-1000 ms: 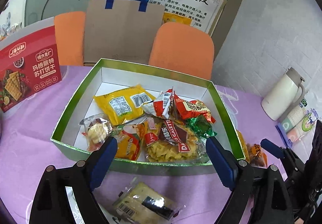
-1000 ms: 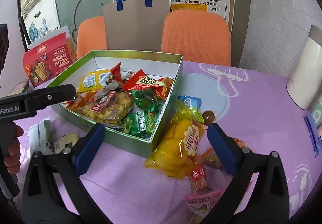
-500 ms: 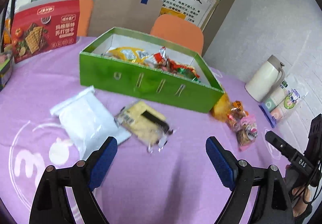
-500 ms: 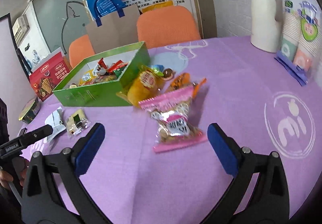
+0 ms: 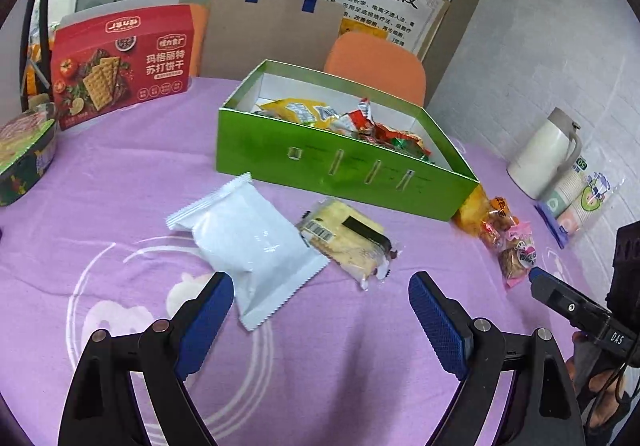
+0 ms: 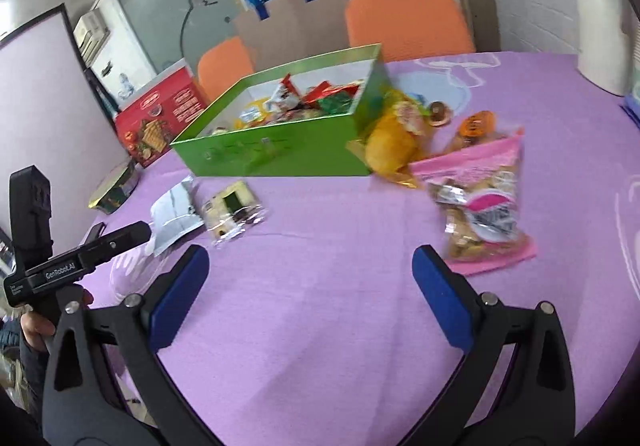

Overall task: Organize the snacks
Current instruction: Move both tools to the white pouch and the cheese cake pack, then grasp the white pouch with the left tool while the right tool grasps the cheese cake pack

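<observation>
- The left claw (image 5: pixel 320 306) is held wide apart and empty above the purple desk (image 5: pixel 120 149).
- Just ahead of it, a white packet (image 5: pixel 256 246) is seen lying flat, with a clear-wrapped yellow snack (image 5: pixel 348 238) touching its right edge.
- Behind both, a green box (image 5: pixel 340 169) is set on the desk, and several bright snack packs are piled inside.
- The right claw (image 6: pixel 308 278) is likewise spread wide, and nothing is gripped.
- A pink bag (image 6: pixel 480 213) is found near its right finger, flat on the desk.
- A yellow bag (image 6: pixel 392 141) is leaned against the box's right corner, and an orange pack (image 6: pixel 476 125) is seen just beside it.
- A red cracker box (image 5: pixel 120 61) is stood upright at the far left, well apart from the green box.
- A white jug (image 5: pixel 544 153) is placed at the far right.
</observation>
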